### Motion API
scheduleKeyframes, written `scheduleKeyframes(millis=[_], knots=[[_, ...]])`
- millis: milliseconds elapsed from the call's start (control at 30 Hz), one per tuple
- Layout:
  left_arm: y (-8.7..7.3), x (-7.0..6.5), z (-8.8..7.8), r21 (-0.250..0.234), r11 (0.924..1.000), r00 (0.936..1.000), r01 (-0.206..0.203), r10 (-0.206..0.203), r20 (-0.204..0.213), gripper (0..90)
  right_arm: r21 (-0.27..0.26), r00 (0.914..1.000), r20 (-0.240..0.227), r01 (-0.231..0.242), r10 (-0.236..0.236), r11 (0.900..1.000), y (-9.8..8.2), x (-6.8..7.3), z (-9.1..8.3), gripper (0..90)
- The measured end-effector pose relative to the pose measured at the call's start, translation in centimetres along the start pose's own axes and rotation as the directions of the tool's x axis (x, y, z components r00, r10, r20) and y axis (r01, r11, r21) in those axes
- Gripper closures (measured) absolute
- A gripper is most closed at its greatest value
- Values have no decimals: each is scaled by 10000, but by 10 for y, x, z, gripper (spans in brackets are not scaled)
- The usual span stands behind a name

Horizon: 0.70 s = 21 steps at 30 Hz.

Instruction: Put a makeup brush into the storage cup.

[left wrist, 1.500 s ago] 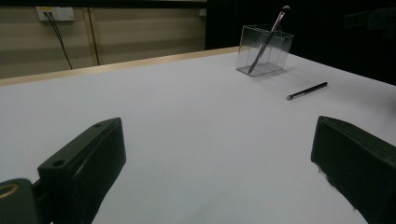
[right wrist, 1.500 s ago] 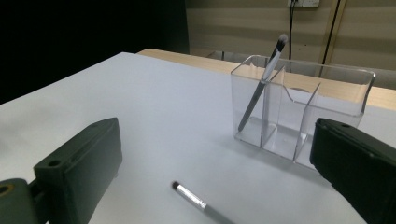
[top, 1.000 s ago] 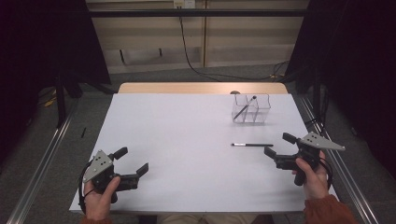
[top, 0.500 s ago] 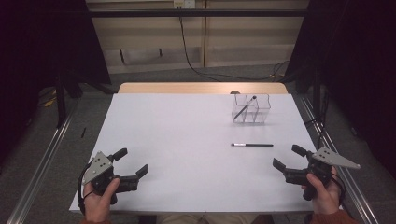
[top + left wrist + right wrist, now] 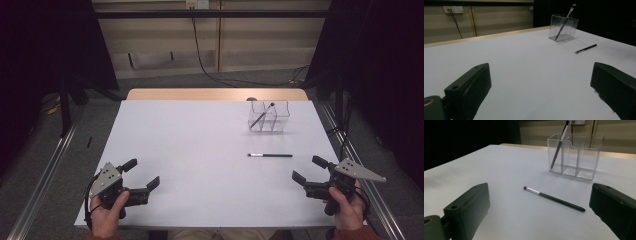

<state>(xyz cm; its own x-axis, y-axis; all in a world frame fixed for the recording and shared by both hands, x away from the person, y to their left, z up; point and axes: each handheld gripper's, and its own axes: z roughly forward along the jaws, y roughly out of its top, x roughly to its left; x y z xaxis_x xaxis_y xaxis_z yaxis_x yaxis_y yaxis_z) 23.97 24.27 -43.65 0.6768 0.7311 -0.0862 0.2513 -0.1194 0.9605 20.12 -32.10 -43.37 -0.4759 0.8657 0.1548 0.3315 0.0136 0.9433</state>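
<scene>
So the setup here: a thin black makeup brush [image 5: 270, 155] is lying flat on the white table [image 5: 200, 150], over toward the right edge and a bit nearer the person than the clear organizer [image 5: 269, 116]. That organizer sits near the far right corner and already has one brush [image 5: 262, 115] leaning in its left compartment, tip up, so my guess is the loose one is meant to go in there too.

The right gripper [image 5: 311, 175] is parked near the front right corner, jaws wide apart and holding nothing. It's aimed roughly at the loose brush, which in the right gripper view [image 5: 554, 198] lies between the two jaws but well ahead of them, not touching. Looks like a lined-up approach to me, with the brush lying crosswise so the jaws could close across the handle.

The left gripper [image 5: 141, 175] is down near the front left corner, jaws also spread and empty, well apart from everything. Probably just resting out of the way.

As for labels or writing: I can't read any on the brushes, the organizer or the grippers.
</scene>
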Motion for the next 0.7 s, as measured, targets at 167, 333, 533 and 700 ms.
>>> scheduleKeyframes(millis=[167, 333, 533, 700], knots=[[0, 1, 0, -2, 10000, 10000, -24, 24, 18, 32, 39, 10000, 0, 7, -7, 10000, 2, -3, 4, 26], [0, -2, -1, -25, 10000, 9999, 8, -8, 129, 32, -11, 10000, -51, -6, 6, 10000, 5, -4, 10, 26], [1, -3, -3, -62, 10000, 10000, -18, 18, 49, 30, 190, 9992, -346, 224, -218, 9996, 8, -3, 21, 22], [1, -5, -3, -67, 10000, 10000, -52, 53, 31, 29, 293, 9986, -434, 323, -310, 9990, 12, -5, 30, 23]])
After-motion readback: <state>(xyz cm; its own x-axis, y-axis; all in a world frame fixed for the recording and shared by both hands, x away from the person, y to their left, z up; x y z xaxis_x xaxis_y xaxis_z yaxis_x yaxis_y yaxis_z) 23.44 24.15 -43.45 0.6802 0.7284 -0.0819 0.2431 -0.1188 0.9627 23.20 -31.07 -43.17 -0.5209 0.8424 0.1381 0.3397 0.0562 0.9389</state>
